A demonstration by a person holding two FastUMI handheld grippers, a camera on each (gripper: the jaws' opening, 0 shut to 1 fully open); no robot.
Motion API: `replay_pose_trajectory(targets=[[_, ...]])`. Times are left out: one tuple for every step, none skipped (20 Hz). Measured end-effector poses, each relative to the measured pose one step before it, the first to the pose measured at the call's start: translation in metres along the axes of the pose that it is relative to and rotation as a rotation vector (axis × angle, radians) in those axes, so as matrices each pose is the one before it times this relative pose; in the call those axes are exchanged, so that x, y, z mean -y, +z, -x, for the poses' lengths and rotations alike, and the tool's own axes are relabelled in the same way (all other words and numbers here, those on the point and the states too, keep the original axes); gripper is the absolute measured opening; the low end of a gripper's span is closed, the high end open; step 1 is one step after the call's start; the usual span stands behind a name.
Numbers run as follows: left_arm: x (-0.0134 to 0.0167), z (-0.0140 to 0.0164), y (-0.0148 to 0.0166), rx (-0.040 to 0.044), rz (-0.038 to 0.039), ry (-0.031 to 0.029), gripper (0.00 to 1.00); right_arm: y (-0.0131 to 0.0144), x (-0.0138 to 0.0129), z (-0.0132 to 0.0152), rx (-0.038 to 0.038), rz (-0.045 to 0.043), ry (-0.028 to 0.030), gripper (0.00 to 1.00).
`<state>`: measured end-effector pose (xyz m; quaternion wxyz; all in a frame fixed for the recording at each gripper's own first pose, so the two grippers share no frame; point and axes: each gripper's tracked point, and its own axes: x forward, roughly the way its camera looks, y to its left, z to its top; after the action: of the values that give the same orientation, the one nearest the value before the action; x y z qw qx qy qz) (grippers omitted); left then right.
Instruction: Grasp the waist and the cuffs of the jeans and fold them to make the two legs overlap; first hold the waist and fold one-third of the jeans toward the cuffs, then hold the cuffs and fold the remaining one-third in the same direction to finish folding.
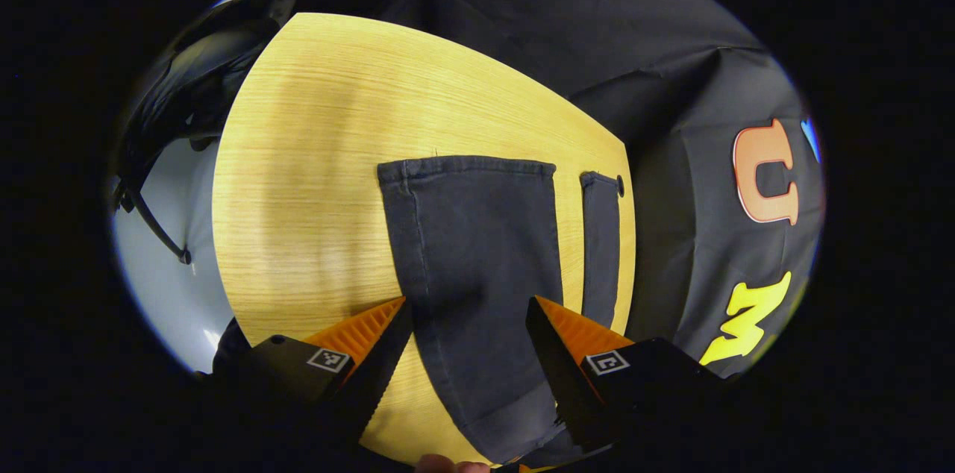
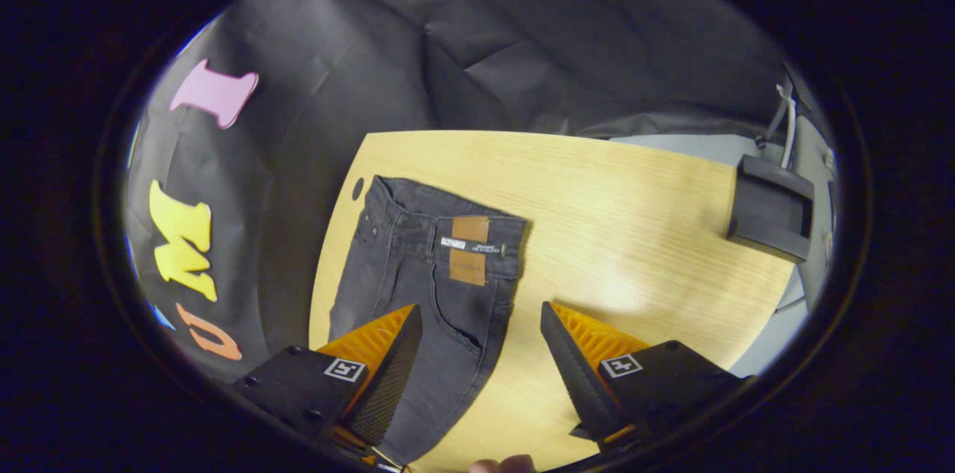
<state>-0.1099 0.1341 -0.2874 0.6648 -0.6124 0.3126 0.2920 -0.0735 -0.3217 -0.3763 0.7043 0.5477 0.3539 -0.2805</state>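
Dark denim jeans [image 2: 425, 271] lay limp near the table [image 2: 612, 234] edge, probably floppy; both grippers [image 1: 470, 324] [image 2: 481, 331] gaped, so grab the waistband.

Dark jeans [image 2: 425, 286] lie flat on the wooden table [image 2: 619, 234], waist [image 2: 448, 223] at the far end with a tan patch [image 2: 469, 250]. Right gripper [image 2: 481, 354] hovers above them, fingers apart. A black box [image 2: 770, 218] sits at the table's far right edge.

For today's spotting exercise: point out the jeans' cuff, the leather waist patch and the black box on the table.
cuff [image 1: 466, 168], left gripper view, hem of the wide leg.
leather waist patch [image 2: 469, 250], right gripper view, patch's middle.
black box [image 2: 770, 215], right gripper view, its front face.
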Motion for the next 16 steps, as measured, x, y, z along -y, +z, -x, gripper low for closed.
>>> replay_pose_trajectory(targets=[[0.00199, -0.00158, 0.00009, 0.00212, 0.00865, -0.00467, 1.00, 0.00415, -0.00284, -0.00416, 0.00324, -0.01748, 0.01445, 0.98], [0.00235, -0.00217, 0.00075, 0.00314, 0.00555, -0.00491, 0.99, 0.00499, -0.00380, -0.00229, 0.00292, -0.01186, 0.01022, 0.96], [0.00329, -0.00191, -0.00063, 0.00038, 0.00137, -0.00266, 0.99, 0.00396, -0.00339, -0.00464, 0.00251, -0.00045, 0.00835, 0.95], [0.00243, -0.00217, 0.00020, 0.00076, -0.00443, -0.00139, 0.98, 0.00345, -0.00346, -0.00455, -0.00002, 0.00618, 0.00769, 0.95], [0.00294, -0.00144, -0.00017, -0.00071, -0.00792, 0.00003, 0.99, 0.00322, -0.00411, -0.00488, -0.00300, 0.00687, 0.00791, 0.95], [0.00204, -0.00250, -0.00003, -0.00025, -0.00716, -0.00149, 0.98, 0.00249, -0.00352, -0.00328, -0.00417, 0.00485, 0.00370, 0.95], [0.00287, -0.00156, 0.00053, -0.00098, -0.00620, -0.00396, 0.98, 0.00353, -0.00176, -0.00235, -0.00312, 0.00220, 0.00312, 0.95], [0.00289, -0.00311, 0.00002, -0.00120, -0.00397, -0.00703, 0.98, 0.00147, -0.00122, -0.00154, -0.00221, 0.00295, 0.00266, 0.95], [0.00378, -0.00111, 0.00001, 0.00020, -0.00198, -0.00458, 1.00, 0.00199, -0.00255, -0.00210, -0.00144, 0.00345, 0.00102, 0.92], [0.00240, -0.00372, 0.00034, -0.00028, -0.00243, -0.00591, 0.98, -0.00068, -0.00250, -0.00254, -0.00181, 0.00835, 0.00040, 0.92], [0.00392, -0.00219, -0.00079, -0.00585, -0.00337, -0.00683, 0.97, -0.00099, -0.00327, -0.00242, -0.00117, 0.00717, -0.00133, 0.96], [0.00193, -0.00289, -0.00051, -0.00646, -0.00310, 0.00128, 0.97, -0.00148, -0.00543, -0.00348, -0.00245, 0.00950, -0.00031, 0.96], [0.00126, -0.00473, -0.00093, -0.00984, 0.01020, 0.00073, 0.95, -0.00073, -0.00658, -0.00639, -0.00244, 0.01018, -0.00241, 0.96], [0.00058, -0.00247, 0.00185, -0.01020, 0.01491, 0.00415, 0.92, -0.00456, -0.00291, -0.01113, -0.00087, 0.01394, -0.01869, 0.91], [0.00049, -0.00329, 0.00161, -0.00825, 0.01259, -0.00298, 0.82, -0.00113, 0.00009, -0.00325, -0.00706, 0.00622, -0.02316, 0.80], [0.00017, -0.00222, -0.00031, -0.01040, 0.00992, 0.00492, 0.77, -0.00337, -0.00154, -0.00557, -0.00103, -0.00523, -0.01302, 0.71]])
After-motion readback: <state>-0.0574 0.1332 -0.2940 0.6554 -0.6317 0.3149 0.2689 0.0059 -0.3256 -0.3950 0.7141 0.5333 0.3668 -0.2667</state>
